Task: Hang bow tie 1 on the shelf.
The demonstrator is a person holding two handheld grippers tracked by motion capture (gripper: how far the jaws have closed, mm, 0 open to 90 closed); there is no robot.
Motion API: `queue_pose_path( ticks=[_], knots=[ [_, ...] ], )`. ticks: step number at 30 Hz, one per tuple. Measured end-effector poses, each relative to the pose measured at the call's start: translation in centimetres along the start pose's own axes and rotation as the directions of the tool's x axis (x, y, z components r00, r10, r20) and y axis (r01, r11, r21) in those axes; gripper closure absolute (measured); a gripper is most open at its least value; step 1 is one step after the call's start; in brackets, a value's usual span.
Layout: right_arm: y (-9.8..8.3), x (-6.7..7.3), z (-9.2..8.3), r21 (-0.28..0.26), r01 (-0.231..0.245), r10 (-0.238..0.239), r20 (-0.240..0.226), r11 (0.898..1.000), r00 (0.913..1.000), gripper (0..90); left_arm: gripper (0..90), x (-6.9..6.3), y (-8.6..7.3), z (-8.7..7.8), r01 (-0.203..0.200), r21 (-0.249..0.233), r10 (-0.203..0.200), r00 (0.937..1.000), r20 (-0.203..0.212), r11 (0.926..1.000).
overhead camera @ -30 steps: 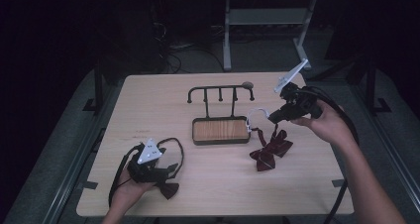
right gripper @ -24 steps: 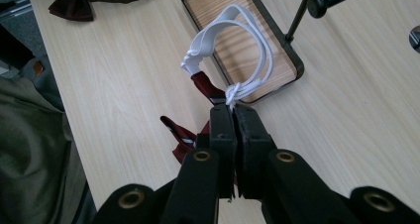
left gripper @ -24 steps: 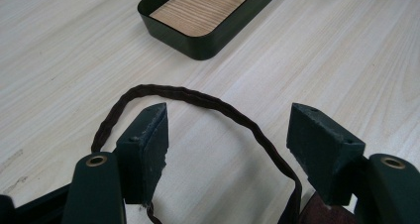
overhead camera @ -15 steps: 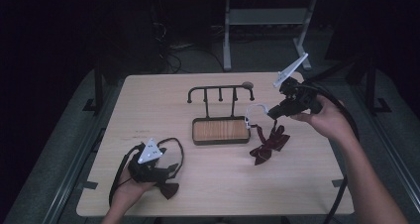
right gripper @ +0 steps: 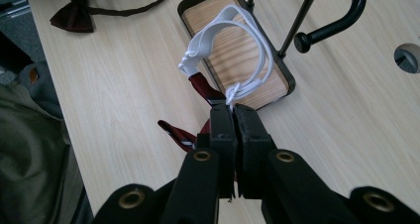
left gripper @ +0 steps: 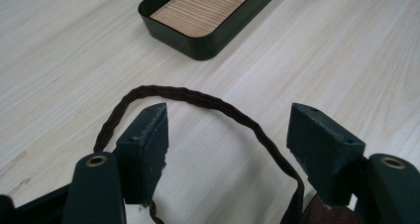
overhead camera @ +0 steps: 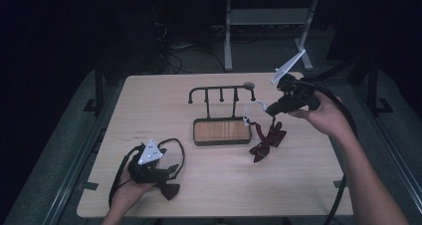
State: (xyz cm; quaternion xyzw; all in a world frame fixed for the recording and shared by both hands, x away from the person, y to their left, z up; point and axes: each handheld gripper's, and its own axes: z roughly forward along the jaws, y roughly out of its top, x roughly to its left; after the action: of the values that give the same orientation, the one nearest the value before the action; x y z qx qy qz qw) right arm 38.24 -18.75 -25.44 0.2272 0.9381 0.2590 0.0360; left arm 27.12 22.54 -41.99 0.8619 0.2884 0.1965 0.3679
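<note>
My right gripper (right gripper: 233,112) is shut on the white elastic loop (right gripper: 233,40) of a maroon bow tie (right gripper: 198,87). In the high view this gripper (overhead camera: 272,109) hovers just right of the black hook rack (overhead camera: 221,89), and the maroon bow tie (overhead camera: 266,140) trails down from it onto the table. My left gripper (left gripper: 228,130) stands open low over the table, a brown braided cord (left gripper: 198,97) curving between its jaws without being clamped. It (overhead camera: 164,172) rests near the front left edge beside a dark bow tie (overhead camera: 170,190).
The rack stands on a dark tray with a wooden floor (overhead camera: 221,131) at the table's middle. A round cable hole (overhead camera: 248,85) lies behind it. The person's forearms enter from the front. A metal stand (overhead camera: 268,21) is on the floor beyond the table.
My right gripper has risen slightly and shifted toward the rack, lifting the white loop and pulling the maroon bow tie with it. The left gripper has stayed put.
</note>
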Motion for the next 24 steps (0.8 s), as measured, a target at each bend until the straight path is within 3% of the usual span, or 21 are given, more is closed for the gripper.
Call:
queue_pose_path(
  ticks=[15, 24],
  knots=[
    [1.0, -1.1, -0.5, -0.01, -0.01, 0.01, 0.009, 1.0, 0.9999, 87.5, 33.0, 0.0, -0.1, 0.0, 0.001, 0.003, -0.001, 1.0, -0.002, 1.0],
    [1.8, -2.3, -0.3, -0.003, -0.042, 0.042, 0.016, 0.999, 0.999, 87.5, 33.0, 0.0, 0.0, -0.1, 0.002, 0.002, -0.002, 1.0, 0.0, 1.0]
  ],
)
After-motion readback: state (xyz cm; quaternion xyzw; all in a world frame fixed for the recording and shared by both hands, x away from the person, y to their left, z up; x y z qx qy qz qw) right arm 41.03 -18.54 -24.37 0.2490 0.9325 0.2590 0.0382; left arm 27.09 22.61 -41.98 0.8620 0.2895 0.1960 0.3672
